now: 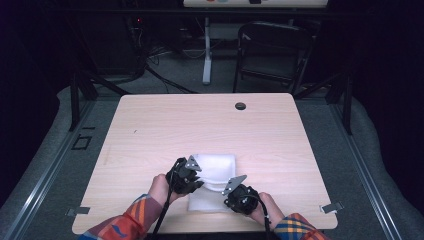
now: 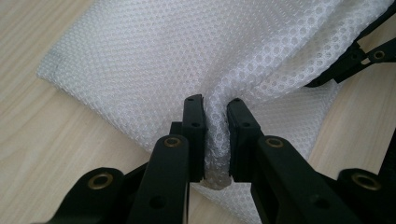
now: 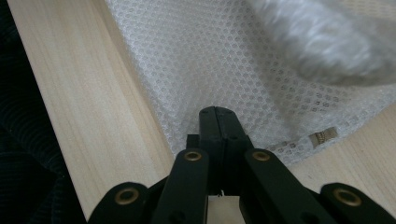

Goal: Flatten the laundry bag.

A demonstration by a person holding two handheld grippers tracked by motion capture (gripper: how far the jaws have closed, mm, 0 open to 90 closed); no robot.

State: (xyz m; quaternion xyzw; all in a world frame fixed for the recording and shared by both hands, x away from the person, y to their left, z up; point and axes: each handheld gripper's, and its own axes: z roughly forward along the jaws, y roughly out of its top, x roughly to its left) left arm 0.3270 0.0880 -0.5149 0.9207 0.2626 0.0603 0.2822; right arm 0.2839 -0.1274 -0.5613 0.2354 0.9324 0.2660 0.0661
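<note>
A white mesh bag (image 1: 216, 172) lies flat near the front edge of the wooden table (image 1: 200, 125). My left gripper (image 1: 199, 184) is at its left side. In the left gripper view, this gripper (image 2: 215, 116) is shut on a raised fold of the mesh (image 2: 187, 51). My right gripper (image 1: 227, 197) is at the bag's front right. Its jaws (image 3: 215, 116) are pressed together on the edge of the mesh (image 3: 219, 60), beside a small metal zipper end (image 3: 322, 136). Part of the bag is lifted and blurred at the top right of the right gripper view.
A dark round grommet (image 1: 240, 106) sits near the table's far edge. Beyond the table stand a black folding chair (image 1: 272, 50) and a white desk leg (image 1: 207, 55). Metal clips (image 1: 331, 207) hold the table's front corners. Plaid sleeves come in from the bottom.
</note>
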